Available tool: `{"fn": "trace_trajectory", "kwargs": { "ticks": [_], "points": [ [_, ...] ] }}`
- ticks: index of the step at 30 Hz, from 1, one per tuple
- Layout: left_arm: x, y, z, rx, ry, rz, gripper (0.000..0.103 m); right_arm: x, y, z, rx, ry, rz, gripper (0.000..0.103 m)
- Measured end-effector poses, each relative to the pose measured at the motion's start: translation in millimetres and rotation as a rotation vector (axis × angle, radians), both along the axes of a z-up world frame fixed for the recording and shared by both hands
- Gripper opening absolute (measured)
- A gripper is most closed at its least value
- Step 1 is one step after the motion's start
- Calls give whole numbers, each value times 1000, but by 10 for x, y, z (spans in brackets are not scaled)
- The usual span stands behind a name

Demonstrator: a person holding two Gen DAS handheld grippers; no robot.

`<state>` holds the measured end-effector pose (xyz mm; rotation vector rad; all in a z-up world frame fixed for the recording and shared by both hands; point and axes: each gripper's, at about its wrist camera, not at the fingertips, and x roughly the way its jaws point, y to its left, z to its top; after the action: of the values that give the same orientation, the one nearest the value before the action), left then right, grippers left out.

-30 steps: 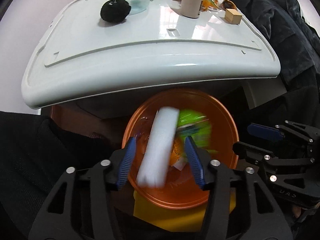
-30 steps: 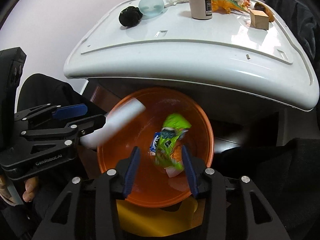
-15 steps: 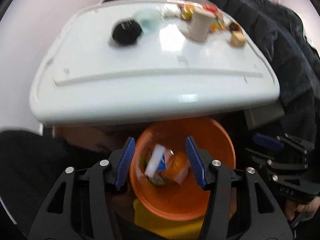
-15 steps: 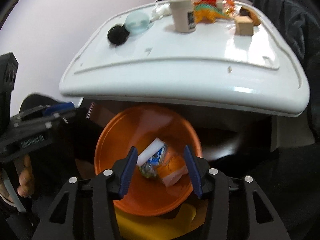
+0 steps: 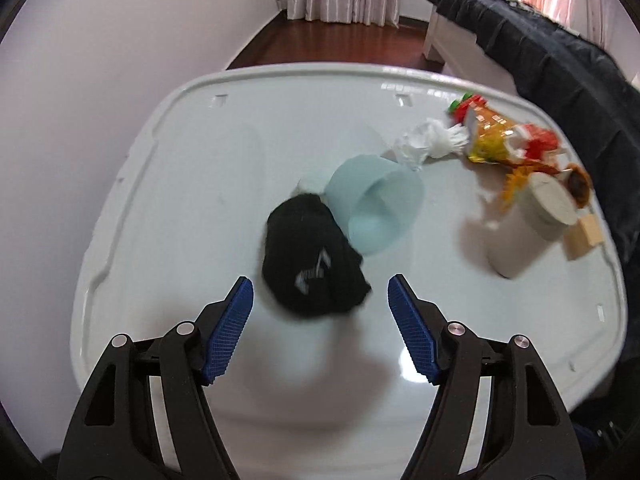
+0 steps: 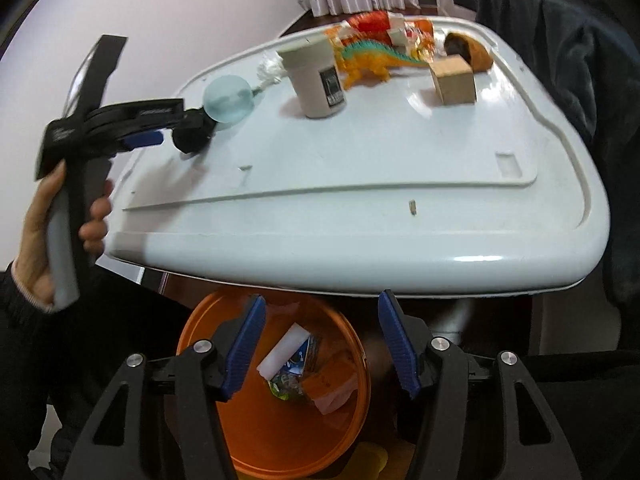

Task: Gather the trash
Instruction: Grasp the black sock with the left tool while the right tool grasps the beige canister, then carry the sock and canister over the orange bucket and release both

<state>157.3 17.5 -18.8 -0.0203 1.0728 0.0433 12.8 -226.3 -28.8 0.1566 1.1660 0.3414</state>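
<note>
The left hand-held gripper (image 5: pixel 320 320) has just been opening and holds nothing; the black sock ball (image 5: pixel 314 258) lies on the white table (image 5: pixel 192 184) just ahead of its tips. The right hand-held gripper (image 6: pixel 322 344), also just opening, hangs empty over the orange bin (image 6: pixel 280 436).

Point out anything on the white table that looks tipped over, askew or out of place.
The translucent pale-blue plastic cup lies on its side on the white table, its mouth facing the camera, right against the black rolled fabric bundle. Behind it sits a crumpled white wrapper. The beige paper cup stands upright.
</note>
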Motion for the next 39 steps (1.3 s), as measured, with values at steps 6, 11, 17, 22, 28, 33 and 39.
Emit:
{"fn": "trace_trajectory", "kwargs": {
  "ticks": [6,11,17,22,28,33,39],
  "points": [
    [262,113,-190,-17,-14,31,55,39,-12,-121,29,50,-7,58],
    [200,93,-205,17,-62,7,51,62,42,-143,24,57,1,58],
    [-63,126,-104,-14,-47,1,50,234,160,37,-10,-7,34,61],
    [-515,110,181,-42,-74,-27,50,632,309,364,-73,-122,50,64],
    [-1066,55,283,-50,-103,-43,50,1315,461,308,-180,-222,1,74],
    [-1256,-17,228,-32,-124,-69,50,1712,606,43,-183,-180,-56,74],
    [-1262,9,187,-64,-127,-79,50,1981,759,-149,-206,-147,-130,46]
  ]
}}
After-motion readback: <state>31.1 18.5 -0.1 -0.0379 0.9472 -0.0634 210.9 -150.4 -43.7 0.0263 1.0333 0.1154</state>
